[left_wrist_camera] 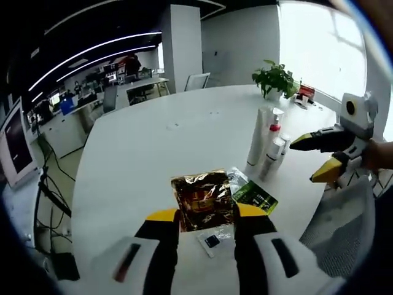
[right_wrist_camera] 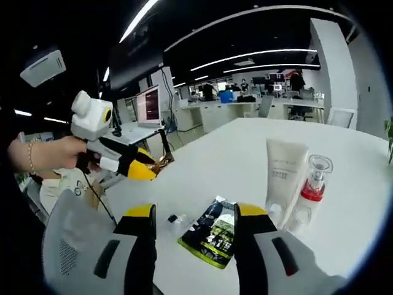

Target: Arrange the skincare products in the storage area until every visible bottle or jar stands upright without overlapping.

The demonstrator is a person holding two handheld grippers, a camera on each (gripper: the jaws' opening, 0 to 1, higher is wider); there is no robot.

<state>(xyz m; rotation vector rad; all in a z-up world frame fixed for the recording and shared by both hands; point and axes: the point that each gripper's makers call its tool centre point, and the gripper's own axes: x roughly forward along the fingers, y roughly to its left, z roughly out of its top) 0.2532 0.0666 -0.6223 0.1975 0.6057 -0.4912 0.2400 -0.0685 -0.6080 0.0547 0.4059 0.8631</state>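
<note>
Nearest in the left gripper view, the left gripper (left_wrist_camera: 206,222) hovers over the white table (left_wrist_camera: 153,141) with its jaws apart and nothing between them; a small clear packet (left_wrist_camera: 213,239) lies flat below, and a crinkled gold foil sachet (left_wrist_camera: 201,198) lies just ahead of the tips. A green sachet (left_wrist_camera: 254,195) lies flat beside the foil one. Farther on, a white tube (left_wrist_camera: 259,136), a pump bottle with a red collar (left_wrist_camera: 274,132) and a small white bottle (left_wrist_camera: 274,157) stand upright, close together. A potted plant (left_wrist_camera: 276,78) sits at the far edge. In the right gripper view, the right gripper (right_wrist_camera: 194,216) hangs over the green sachet, jaws apart, empty.
</note>
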